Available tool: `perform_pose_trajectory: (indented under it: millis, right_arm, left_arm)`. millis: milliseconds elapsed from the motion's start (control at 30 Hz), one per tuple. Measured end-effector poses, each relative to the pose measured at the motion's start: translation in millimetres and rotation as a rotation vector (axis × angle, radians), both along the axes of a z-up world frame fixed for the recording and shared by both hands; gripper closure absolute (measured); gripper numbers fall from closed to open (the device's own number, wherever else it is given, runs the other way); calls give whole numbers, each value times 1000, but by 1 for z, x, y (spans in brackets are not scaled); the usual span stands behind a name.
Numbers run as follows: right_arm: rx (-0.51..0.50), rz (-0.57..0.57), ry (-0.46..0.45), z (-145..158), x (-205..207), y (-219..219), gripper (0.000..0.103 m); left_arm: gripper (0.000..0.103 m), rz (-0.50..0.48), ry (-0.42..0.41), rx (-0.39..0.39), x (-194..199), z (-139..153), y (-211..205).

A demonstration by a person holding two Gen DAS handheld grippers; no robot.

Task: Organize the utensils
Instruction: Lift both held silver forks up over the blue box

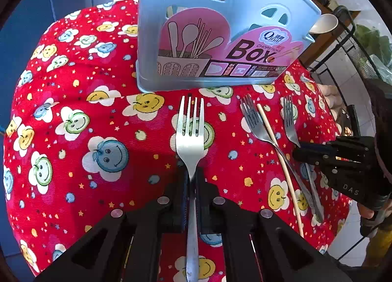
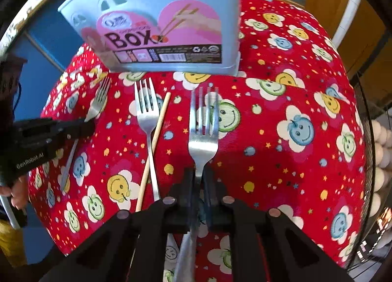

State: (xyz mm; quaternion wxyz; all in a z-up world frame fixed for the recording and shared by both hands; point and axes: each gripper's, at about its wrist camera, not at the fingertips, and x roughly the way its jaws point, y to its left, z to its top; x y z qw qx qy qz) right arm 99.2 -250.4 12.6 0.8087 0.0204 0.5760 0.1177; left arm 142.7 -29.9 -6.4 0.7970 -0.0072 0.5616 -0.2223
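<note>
The left gripper (image 1: 192, 184) is clamping the neck of a shiny stainless-steel table fork (image 1: 190, 132), its black jaws pinched shut just below where the tines widen out, while the handle is running back between the fingers toward the camera. The right gripper (image 2: 199, 179) is doing the same with a second steel fork (image 2: 203, 123), jaws closed on its narrow neck. Both forks are pointing tines-first away from their grippers toward the pale blue plastic utensil box with the pink "Box" label (image 1: 220, 25), which is standing upright at the far side of the red cloth printed with smiling apples (image 1: 73, 135); each long axis is lying roughly in line with its gripper's fingers. Between the two held forks, a third steel fork (image 2: 147, 120) is lying flat on the cloth, tines toward the box, with a thin pale wooden chopstick (image 2: 154, 145) slanting across its handle. I'd judge these forks to be stiff, fairly light and slick, so they are likely to pivot or slide in a grip this narrow; the neck looks like a sensible hold, being close to the heavier head. For dropping into the box, each would probably need tipping upright first
</note>
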Motion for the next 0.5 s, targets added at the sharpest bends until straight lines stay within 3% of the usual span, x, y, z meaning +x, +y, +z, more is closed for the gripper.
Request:
perform_pose_trajectory:
  millis: [267,500]
  right_arm:
    - [126,-39,-84,8,-29,-22,96]
    - [245,-86,-202,26,-58,-28,96]
  left_arm:
    - [98,43,-29,-102,-14,5,14]
    - [98,82,-157,-208,-48,25,32]
